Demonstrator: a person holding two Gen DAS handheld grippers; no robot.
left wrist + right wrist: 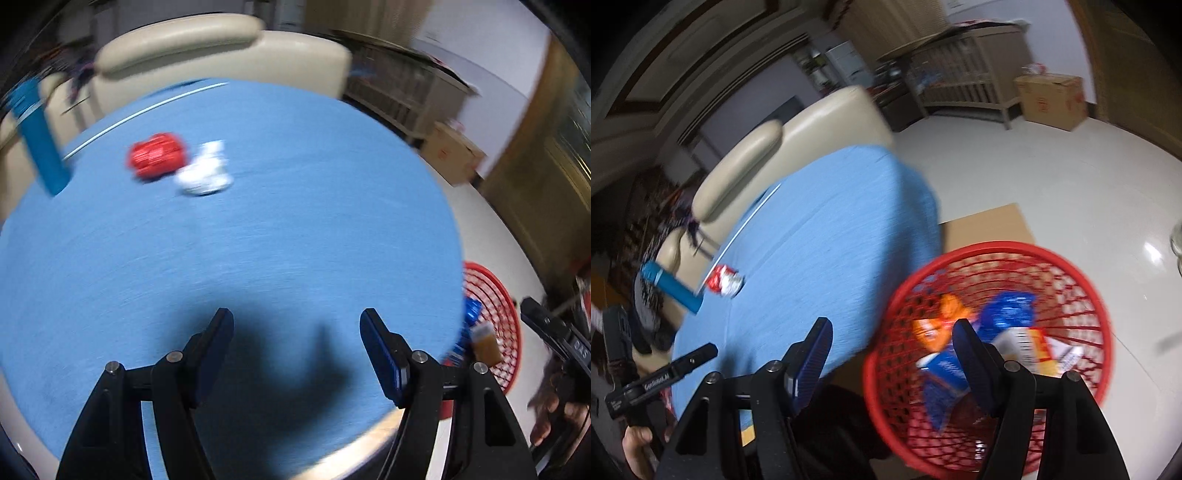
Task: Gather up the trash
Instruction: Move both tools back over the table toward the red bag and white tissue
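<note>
- Blue-clothed table fills the left view, red basket on the floor beside it.
- Red wrapper and white wad lie touching, far side.
- Left gripper, right gripper: both spread, empty (blurry frames; a hasty reach could knock trash off the table).

Beige chair, cardboard box, perhaps crib.
</note>
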